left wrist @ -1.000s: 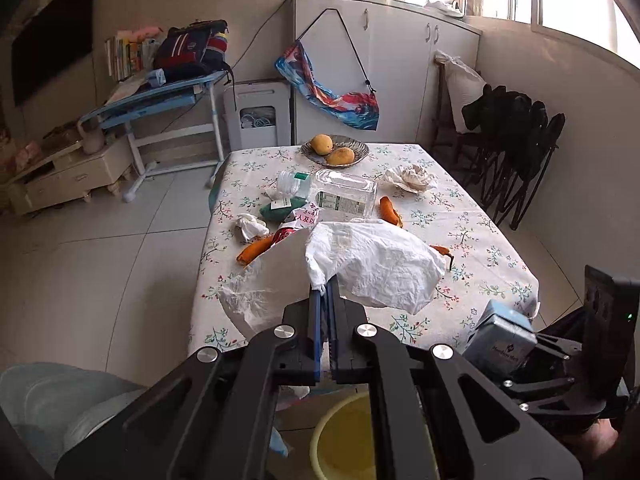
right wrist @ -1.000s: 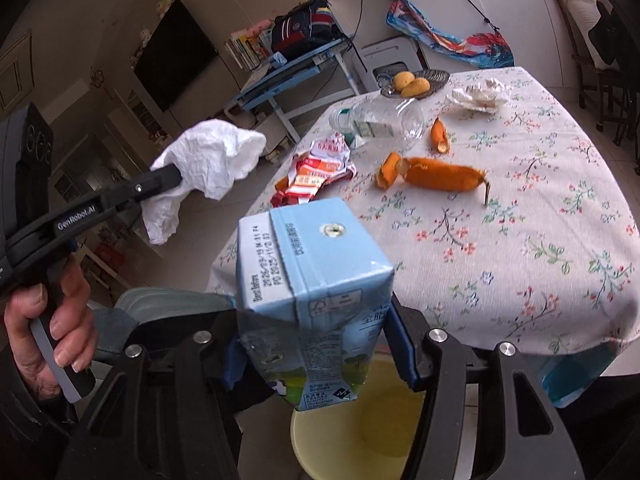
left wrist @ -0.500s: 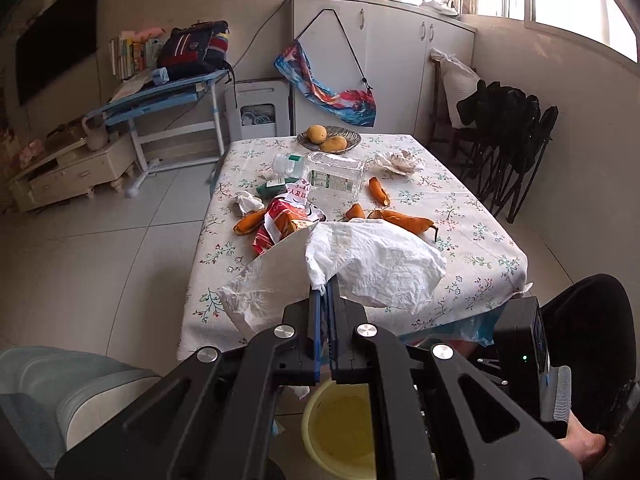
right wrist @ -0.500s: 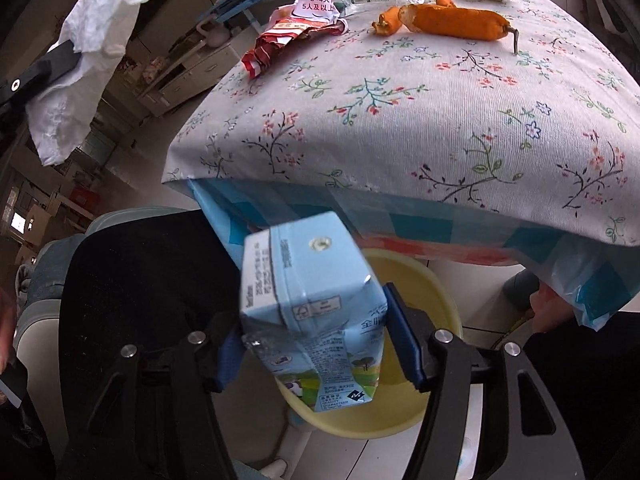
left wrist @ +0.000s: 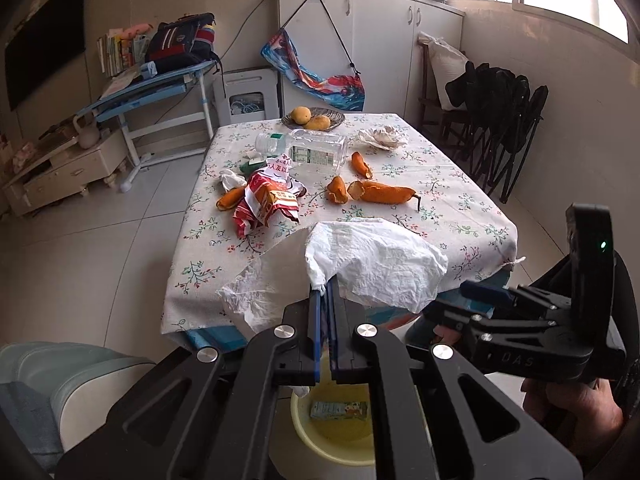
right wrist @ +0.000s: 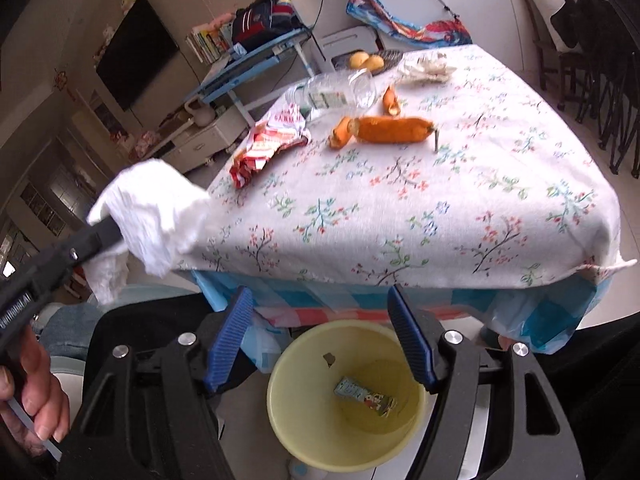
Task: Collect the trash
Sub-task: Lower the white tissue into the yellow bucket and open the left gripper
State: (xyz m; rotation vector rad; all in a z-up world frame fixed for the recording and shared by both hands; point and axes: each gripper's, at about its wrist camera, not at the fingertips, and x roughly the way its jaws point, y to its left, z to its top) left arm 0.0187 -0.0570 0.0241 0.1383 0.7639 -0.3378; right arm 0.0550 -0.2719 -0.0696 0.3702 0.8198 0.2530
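We hold our left gripper (left wrist: 326, 292) squeezed tight on a crumpled white tissue (left wrist: 376, 264). The tissue hangs in the air in front of the tabletop (left wrist: 460, 208), above the yellow bin (right wrist: 288, 420). In the left wrist view our own gripper covers most of the bin, so we only see a small part of it there.

Our right gripper (right wrist: 326, 336) is over the bin, and its jaws are opening. Nothing is between its blue pads (right wrist: 412, 340). A small drink carton (right wrist: 364, 396) lies flat at the bottom of the bin. The print on it is too small for us to read.

More trash lies on the tabletop, beyond the bin. A red and white snack wrapper (left wrist: 266, 204) is near the left edge. An orange peel (left wrist: 384, 192) lies to its right, with smaller peel bits around it. A clear plastic bottle (left wrist: 308, 152) lies on its side behind the wrapper. A crumpled paper (left wrist: 380, 138) sits at the far right. A plate of fruit (left wrist: 314, 119) is at the far end.

Something green sits behind the wrapper, but the wrapper hides most of it and we cannot tell what it is. The far part of the right wrist view is blurry.
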